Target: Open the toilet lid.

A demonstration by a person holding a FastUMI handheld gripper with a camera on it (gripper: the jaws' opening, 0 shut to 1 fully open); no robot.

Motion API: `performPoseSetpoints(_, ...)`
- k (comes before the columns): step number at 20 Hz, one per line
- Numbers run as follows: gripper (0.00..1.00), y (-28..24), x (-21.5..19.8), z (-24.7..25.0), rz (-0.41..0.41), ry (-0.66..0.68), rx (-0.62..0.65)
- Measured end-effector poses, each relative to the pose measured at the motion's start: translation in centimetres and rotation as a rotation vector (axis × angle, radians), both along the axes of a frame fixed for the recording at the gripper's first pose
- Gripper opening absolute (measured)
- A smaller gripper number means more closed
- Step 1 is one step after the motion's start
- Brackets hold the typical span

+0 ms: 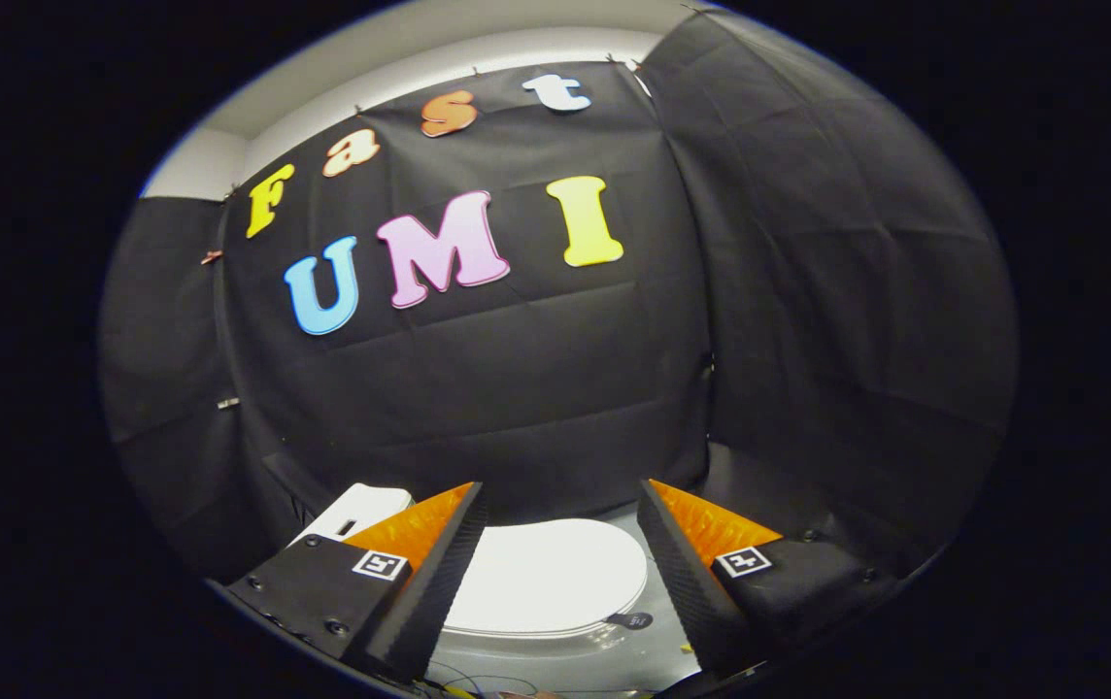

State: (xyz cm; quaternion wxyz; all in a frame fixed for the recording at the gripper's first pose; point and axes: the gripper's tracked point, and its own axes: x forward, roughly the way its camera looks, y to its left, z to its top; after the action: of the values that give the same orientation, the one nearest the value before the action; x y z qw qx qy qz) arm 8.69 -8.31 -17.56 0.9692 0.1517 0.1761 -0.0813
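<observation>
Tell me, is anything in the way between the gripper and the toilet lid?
Nothing visible is. The gripper is open, and the closed white toilet lid lies below and ahead, between its fingers. A small dark tab sits at the lid's edge.

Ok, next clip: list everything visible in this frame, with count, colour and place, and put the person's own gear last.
toilet lid: one, white, closed, lying flat between and beyond the fingers.
toilet tank: one, white, behind the lid, partly hidden by the left finger.
small tab: one, dark, at the lid's front edge near the right finger; what it is cannot be told.
floor: grey, glossy, beneath the toilet.
booth wall: black cloth, behind and beside the toilet.
room wall: pale, above the cloth.
tongs: one pair, open, fingers spread either side of the lid, touching nothing.
</observation>
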Motion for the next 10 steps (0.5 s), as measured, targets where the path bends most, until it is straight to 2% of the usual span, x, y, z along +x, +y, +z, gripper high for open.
performPoseSetpoints(10, 0.99, -5.4, -0.4, -15.3, -0.206, 0.214, 0.217)
